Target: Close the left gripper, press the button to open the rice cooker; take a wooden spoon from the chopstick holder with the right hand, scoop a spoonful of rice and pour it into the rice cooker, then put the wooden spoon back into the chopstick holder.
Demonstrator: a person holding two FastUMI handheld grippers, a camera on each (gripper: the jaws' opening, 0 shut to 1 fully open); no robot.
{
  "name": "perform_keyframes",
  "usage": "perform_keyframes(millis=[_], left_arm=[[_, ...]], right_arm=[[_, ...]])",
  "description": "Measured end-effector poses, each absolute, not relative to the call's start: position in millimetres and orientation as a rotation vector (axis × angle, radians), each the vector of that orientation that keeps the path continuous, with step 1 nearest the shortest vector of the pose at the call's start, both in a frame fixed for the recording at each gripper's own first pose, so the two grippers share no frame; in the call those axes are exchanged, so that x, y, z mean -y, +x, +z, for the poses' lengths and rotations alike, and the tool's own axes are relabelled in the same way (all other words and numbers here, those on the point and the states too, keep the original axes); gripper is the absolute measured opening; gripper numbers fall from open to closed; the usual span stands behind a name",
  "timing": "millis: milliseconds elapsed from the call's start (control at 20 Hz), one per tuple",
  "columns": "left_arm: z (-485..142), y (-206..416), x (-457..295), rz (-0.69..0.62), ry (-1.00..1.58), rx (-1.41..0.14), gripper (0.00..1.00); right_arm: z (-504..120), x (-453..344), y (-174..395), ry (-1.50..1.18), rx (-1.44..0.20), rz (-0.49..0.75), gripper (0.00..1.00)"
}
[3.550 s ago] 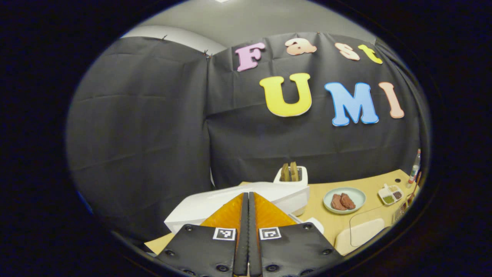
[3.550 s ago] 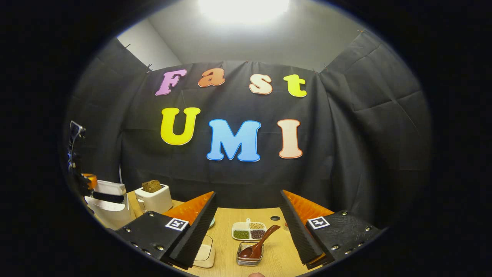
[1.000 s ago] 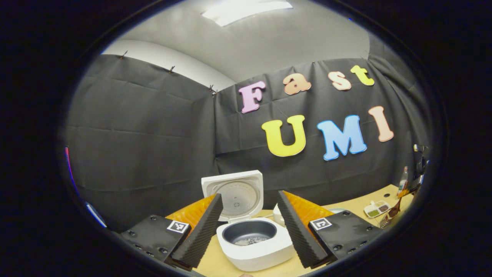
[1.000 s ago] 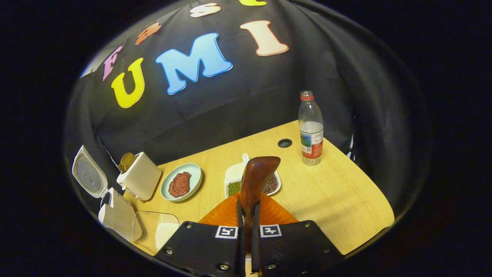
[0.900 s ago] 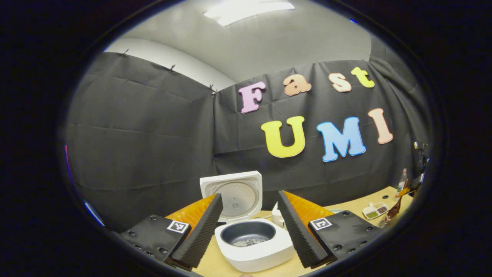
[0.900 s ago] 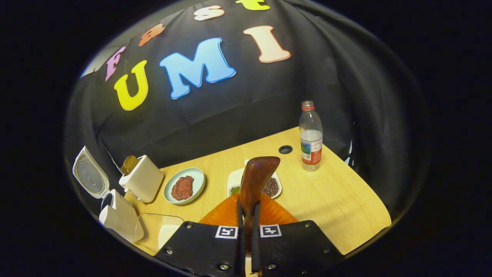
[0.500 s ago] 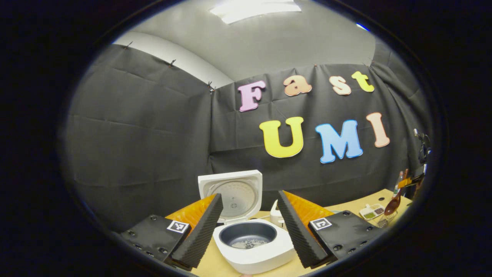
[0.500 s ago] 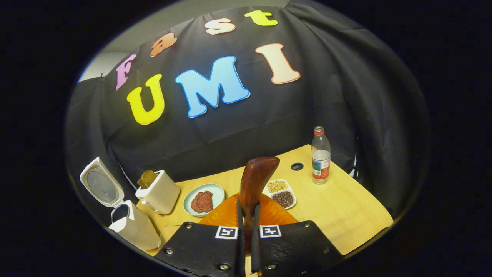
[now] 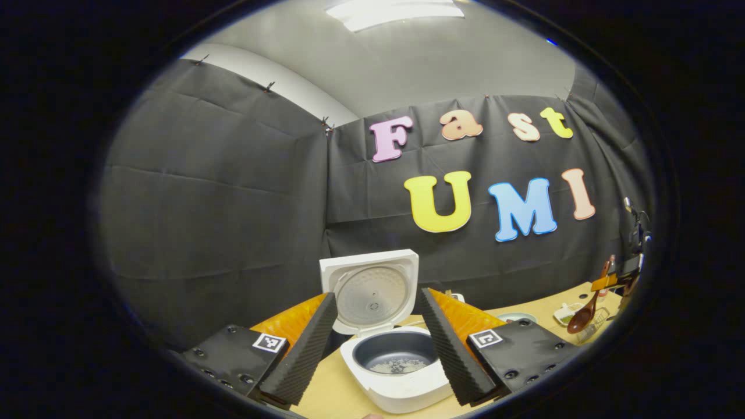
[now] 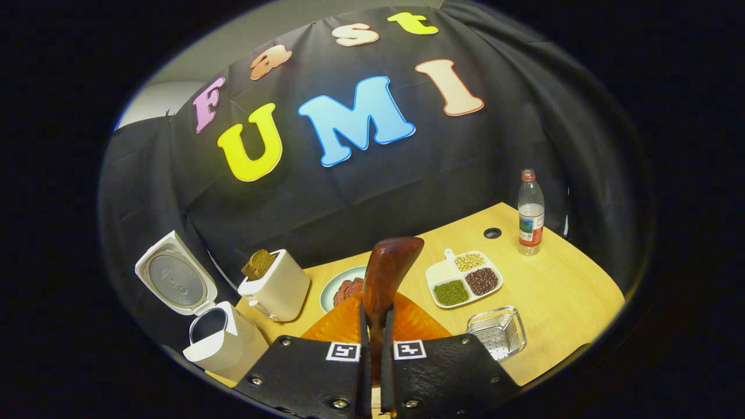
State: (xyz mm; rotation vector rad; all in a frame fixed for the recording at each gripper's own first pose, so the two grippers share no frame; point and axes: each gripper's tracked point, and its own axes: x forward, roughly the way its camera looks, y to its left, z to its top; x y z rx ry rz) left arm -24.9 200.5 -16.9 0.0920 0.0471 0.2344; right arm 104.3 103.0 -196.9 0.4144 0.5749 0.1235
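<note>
Since 3.5 s ago: rice cooker [image 9: 398,355] lid popped up, wooden spoon [image 10: 387,273] out of chopstick holder [image 10: 496,333], now clamped in right gripper [image 10: 372,343]. Left gripper [image 9: 375,343] fingers apart, cooker between them. Spoon's long axis runs fwd along fingers; divided dish [image 10: 464,275] w/ rice lies ahead-right, nearer the right gripper.

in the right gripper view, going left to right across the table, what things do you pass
rice cooker → toaster → plate of meat → divided dish of beans → water bottle
</note>
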Motion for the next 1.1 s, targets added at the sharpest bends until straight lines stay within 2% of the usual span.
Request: perform_keyframes(millis=[600,650,750,800,1100], left_arm=[[-28.4,-52.0,-247.7,0.279,0.127,-0.082,0.99],[-25.0,-54.1,-249.0,0.281,0.133,-0.075,0.93],[-22.7,-55.7,-252.1,0.286,0.141,-0.068,0.92],[-23.3,-55.9,-252.9,0.286,0.139,-0.069,1.0],[-29.4,-57.1,-249.9,0.281,0.119,-0.078,0.98]], right_arm=[[-268.3,-172.5,85.6,0.238,-0.625,0.128,0.07],[-268.1,-176.9,84.3,0.221,-0.611,0.132,0.07],[-266.9,-184.5,86.5,0.193,-0.585,0.139,0.06],[-267.2,-186.8,85.3,0.194,-0.584,0.142,0.07],[-271.5,-212.5,76.4,0.327,-0.639,0.175,0.06]])
